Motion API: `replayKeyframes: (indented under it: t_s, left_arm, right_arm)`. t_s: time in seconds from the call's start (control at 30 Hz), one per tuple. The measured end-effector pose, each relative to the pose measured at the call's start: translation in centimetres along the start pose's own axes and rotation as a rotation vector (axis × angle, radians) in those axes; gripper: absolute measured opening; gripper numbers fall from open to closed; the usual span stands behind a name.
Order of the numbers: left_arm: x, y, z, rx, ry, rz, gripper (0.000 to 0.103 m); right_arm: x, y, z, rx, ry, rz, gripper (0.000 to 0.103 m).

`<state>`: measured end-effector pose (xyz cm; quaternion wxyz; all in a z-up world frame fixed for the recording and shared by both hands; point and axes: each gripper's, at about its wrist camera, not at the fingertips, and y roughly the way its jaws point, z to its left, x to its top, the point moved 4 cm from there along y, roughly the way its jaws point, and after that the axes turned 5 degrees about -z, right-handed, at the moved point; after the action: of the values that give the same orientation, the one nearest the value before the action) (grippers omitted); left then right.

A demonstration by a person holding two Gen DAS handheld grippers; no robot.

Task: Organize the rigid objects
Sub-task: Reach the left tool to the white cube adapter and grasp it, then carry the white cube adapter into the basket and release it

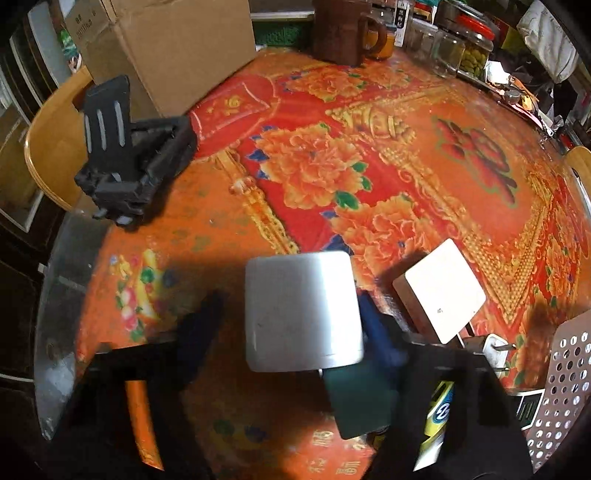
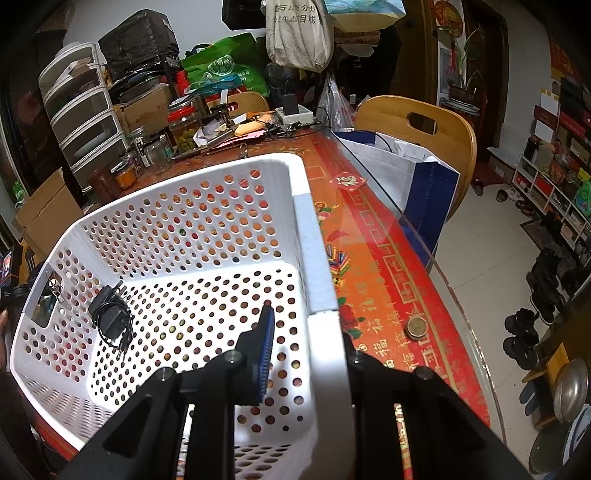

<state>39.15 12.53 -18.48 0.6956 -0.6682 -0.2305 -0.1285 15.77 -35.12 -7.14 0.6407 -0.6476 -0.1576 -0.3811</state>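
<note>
In the left wrist view a silver rounded box [image 1: 303, 310] stands on the orange tablecloth between the fingers of my left gripper [image 1: 291, 325]. The blue-padded right finger [image 1: 375, 332] lies against the box's side. The left finger [image 1: 203, 321] stands a little off it, with cloth showing in the gap, so this gripper is open. A flat white box [image 1: 439, 291] and a white plug [image 1: 493, 350] lie just right of it. In the right wrist view my right gripper [image 2: 314, 350] is shut on the rim of the white perforated basket [image 2: 317, 258]. A black charger [image 2: 110, 317] lies inside.
A black phone stand [image 1: 129, 158] sits at the table's left, beside a cardboard box [image 1: 177, 48]. A brown mug [image 1: 343, 29] and jars [image 1: 472, 44] line the far edge. A dark green card [image 1: 358, 395] lies under the left gripper. A small round tin [image 2: 415, 326], a wooden chair [image 2: 417, 125] and a paper bag [image 2: 406, 166] are right of the basket.
</note>
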Motion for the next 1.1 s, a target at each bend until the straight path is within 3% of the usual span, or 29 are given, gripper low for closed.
replayKeyframes:
  t_s: [0.23,0.5,0.73,1.1]
  left_arm:
    - [0.0,-1.6,-0.5,0.033,0.019,-0.044,0.053]
    - [1.7,-10.0,-2.7,0.035,0.081,-0.213,0.053]
    - [1.8,-18.2,-8.9,-0.043,0.225,-0.31,0.053]
    - [-0.9,-23.5,-20.8,-0.098,0.429,-0.358,0.054]
  right_arm:
    - [0.0,0.0,-0.1,0.005,-0.003,-0.003,0.02]
    - [0.1,0.0,0.0,0.007,-0.009,-0.004,0.02]
    - [0.1,0.0,0.0,0.008,-0.008,-0.006,0.02]
    - [0.1,0.0,0.1,0.013,-0.012,-0.005,0.02]
